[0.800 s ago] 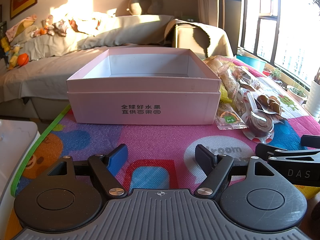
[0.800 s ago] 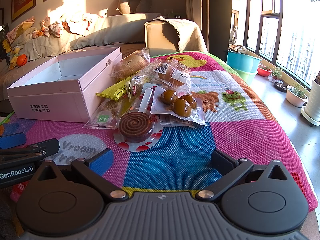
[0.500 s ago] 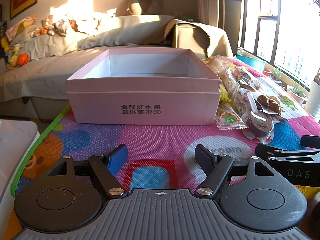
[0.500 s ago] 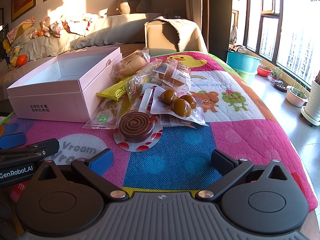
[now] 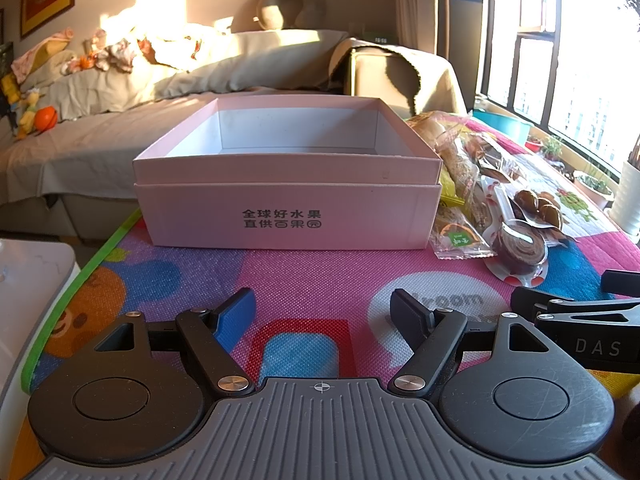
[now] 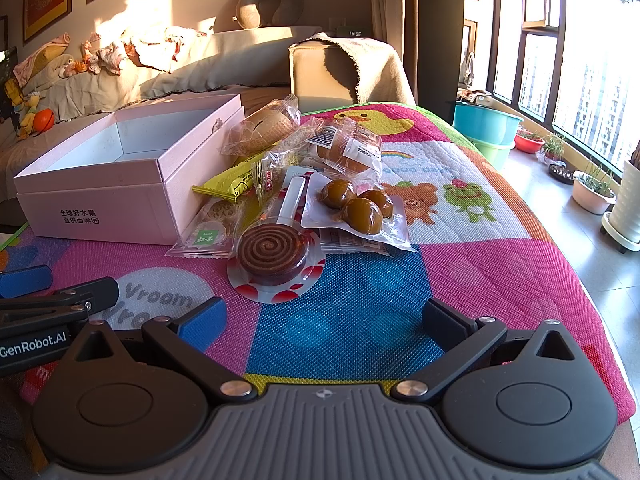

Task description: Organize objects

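An open, empty pink box (image 5: 288, 204) stands on a colourful play mat (image 5: 304, 280), straight ahead of my left gripper (image 5: 322, 312), which is open and empty above the mat. In the right wrist view the box (image 6: 120, 196) is at the left. A pile of wrapped snacks lies right of it: a brown spiral lollipop (image 6: 272, 250), a pack of three brown balls (image 6: 356, 208), a yellow packet (image 6: 228, 182), a small green-label packet (image 6: 208, 232) and wrapped buns (image 6: 264, 128). My right gripper (image 6: 324, 320) is open and empty, short of the lollipop.
A covered sofa (image 5: 120, 120) with toys and clothes runs behind the mat. A white surface (image 5: 28, 280) is at the left edge. Basins (image 6: 486, 124) and plant pots (image 6: 592, 196) stand by the window on the right. The left gripper shows at the right wrist view's left edge (image 6: 48, 300).
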